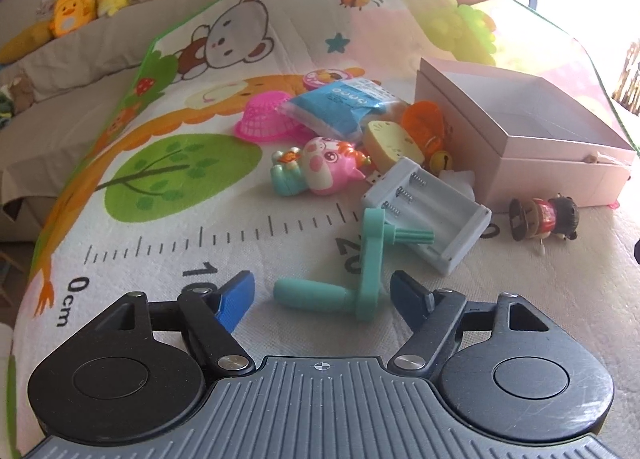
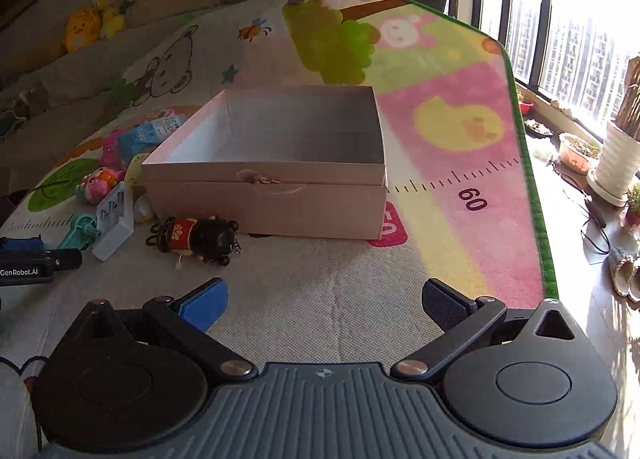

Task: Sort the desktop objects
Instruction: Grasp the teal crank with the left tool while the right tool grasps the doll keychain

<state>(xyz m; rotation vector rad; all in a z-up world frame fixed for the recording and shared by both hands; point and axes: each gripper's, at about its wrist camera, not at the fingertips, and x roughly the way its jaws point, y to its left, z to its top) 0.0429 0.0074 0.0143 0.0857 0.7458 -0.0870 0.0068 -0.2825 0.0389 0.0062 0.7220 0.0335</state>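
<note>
On the cartoon play mat, the left gripper is spread wide and holds nothing; a teal crank handle lies between its fingers, toward the right one. At twelve o'clock from it sits a grey battery holder, with a pink pig toy at eleven. At two o'clock lies a doll figure beside the open pink box. The right gripper gapes equally wide, empty, facing that box at twelve o'clock.

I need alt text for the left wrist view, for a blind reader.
The open left gripper hovers over a teal crank on a cartoon play mat. Beyond lie a grey battery holder, a toy pile and an open pink box.
</note>
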